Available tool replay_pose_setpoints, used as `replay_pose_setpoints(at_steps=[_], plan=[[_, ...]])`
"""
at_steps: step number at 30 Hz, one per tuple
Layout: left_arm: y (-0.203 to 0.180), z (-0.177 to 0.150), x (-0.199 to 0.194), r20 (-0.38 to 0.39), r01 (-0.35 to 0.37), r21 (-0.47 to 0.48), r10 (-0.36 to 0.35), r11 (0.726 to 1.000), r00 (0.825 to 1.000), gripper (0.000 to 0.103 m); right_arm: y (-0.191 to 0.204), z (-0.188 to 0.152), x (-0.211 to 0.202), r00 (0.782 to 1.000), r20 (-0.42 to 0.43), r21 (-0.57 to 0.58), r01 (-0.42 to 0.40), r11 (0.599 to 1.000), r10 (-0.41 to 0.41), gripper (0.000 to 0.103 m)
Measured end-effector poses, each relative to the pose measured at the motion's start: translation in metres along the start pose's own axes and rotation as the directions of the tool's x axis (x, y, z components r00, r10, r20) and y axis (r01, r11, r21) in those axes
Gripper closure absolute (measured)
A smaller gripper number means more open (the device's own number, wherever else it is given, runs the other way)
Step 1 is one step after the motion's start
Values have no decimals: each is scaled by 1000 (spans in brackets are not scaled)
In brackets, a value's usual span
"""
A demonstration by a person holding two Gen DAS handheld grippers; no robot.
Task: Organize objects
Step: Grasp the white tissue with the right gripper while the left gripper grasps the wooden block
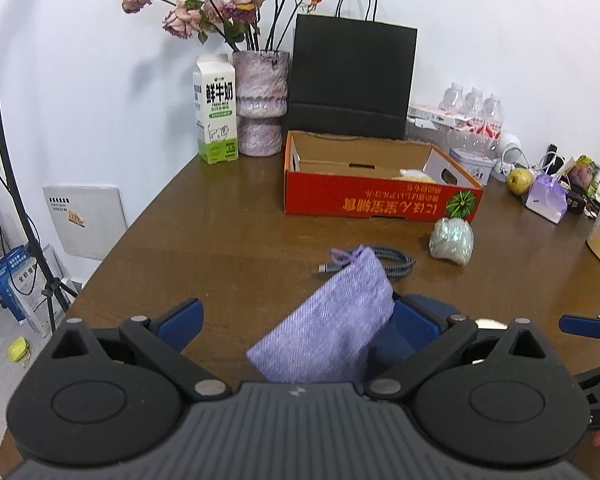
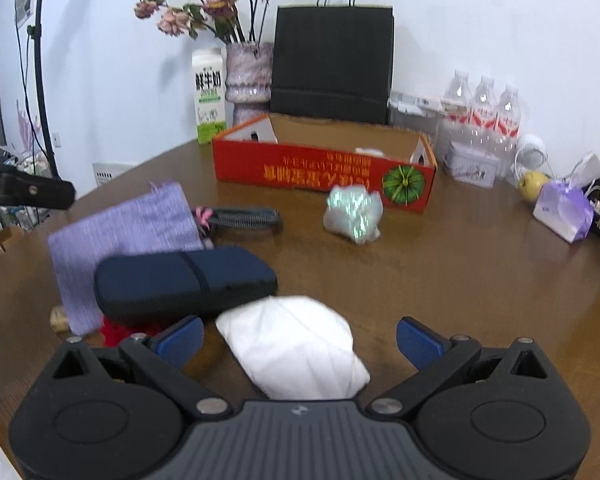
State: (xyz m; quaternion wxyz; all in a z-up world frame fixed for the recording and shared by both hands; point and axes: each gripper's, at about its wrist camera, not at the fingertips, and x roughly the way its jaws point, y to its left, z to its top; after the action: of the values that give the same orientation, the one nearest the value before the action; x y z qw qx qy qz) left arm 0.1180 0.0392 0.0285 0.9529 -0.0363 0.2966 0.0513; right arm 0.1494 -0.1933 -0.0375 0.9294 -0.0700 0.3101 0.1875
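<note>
2 hand-held grippers, both spread: left [image 1: 300, 320] w/ purple pouch [image 1: 328, 320] betw. fingers; right [image 2: 300, 340] over white bundle [image 2: 296, 348] on bench [image 2: 440, 264].

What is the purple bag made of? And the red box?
The purple pouch looks like soft woven cloth: it shows a ribbed weave and a drawstring. The red box looks like cardboard: plain brown inside, printed matte red outside, with folded flaps.

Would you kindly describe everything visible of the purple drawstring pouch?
The purple drawstring pouch is woven lilac fabric with a gathered mouth and a knotted purple cord at its far end. It looks flat and limp. It lies aslant on the brown table, one edge propped on the navy zip case, its mouth beside the coiled grey cable. The left gripper straddles it, jaws wide, not clamping.
</note>
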Motion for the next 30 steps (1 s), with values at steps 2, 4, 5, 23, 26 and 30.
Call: replay_pose_setpoints(at_steps=[2,4,5,23,26,30], plan=[[1,-4,1,-6,-1,4,1,1000,1000,0,-2,-5,6,1000,-17,5,0,1000,0,0],[2,-7,2,-10,-2,4,2,1000,1000,0,-4,-8,12,999,-34,10,-1,1000,2,0],[3,-9,3,-13,-2,3,2,1000,1000,0,-4,-10,15,999,-42,11,-2,1000,3,0],[22,-27,10,-57,-20,-12,19,1000,998,0,-9,-9,55,995,-76,-21,-73,997,71,0],[24,-28,10,-63,-22,-12,22,1000,998,0,-9,-11,55,995,-59,-30,-85,996,83,0],[26,-32,11,-77,-22,-8,21,1000,997,0,-8,-13,51,994,-42,-41,-103,994,101,9]])
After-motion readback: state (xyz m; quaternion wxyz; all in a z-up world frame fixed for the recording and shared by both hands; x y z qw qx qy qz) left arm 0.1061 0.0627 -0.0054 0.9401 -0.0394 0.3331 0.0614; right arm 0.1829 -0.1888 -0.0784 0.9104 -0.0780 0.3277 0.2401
